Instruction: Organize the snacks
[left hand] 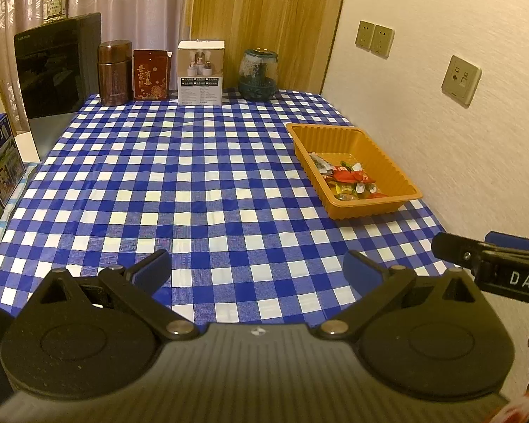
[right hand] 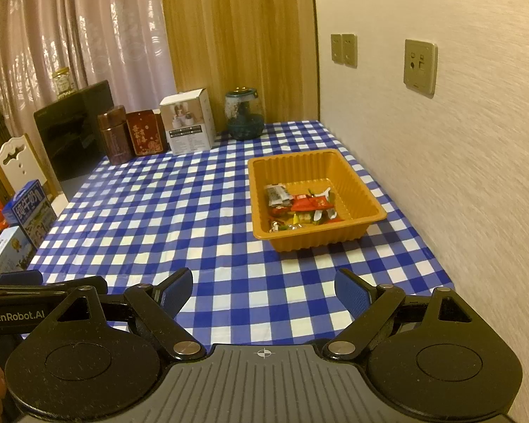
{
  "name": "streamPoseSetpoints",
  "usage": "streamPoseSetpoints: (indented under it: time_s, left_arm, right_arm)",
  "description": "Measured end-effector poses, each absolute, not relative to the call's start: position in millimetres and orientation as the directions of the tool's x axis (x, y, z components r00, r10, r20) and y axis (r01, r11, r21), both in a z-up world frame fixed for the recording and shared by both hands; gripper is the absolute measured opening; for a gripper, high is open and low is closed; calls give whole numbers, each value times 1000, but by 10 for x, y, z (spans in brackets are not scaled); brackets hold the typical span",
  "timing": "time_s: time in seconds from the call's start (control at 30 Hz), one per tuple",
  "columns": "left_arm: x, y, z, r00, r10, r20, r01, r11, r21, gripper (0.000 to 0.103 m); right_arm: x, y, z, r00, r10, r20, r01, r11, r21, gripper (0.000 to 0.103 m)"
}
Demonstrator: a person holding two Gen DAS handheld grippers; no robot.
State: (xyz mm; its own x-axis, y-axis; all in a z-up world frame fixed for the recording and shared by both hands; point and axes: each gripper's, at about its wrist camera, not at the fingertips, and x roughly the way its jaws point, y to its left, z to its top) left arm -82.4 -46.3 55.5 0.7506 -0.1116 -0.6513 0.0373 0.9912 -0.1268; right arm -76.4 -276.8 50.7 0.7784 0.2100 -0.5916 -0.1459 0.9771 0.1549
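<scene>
Both grippers' fingers spread wide (nothing between them); snacks lie ahead in orange tray.

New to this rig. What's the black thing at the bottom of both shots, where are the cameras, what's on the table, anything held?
No robot arm here: a person holds a two-finger gripper in each hand, and each carries a fisheye camera looking forward along its fingers. One picture looks out from the left gripper, the other from the right gripper. Both stand open, holding nothing. On the blue checked tablecloth an orange tray holds wrapped snacks, near the wall. At the far edge stand a brown canister, a red tin, a white box and a dark green jar.
</scene>
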Motion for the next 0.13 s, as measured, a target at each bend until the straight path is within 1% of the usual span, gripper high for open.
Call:
streamPoseSetpoints:
  time_s: [0.13]
  left_arm:
    - [-830, -451, 554, 757, -116, -644, 39, 990, -132, 103]
  right_arm:
    - [-766, -2771, 493, 778, 209, -592, -143, 977, 156, 87]
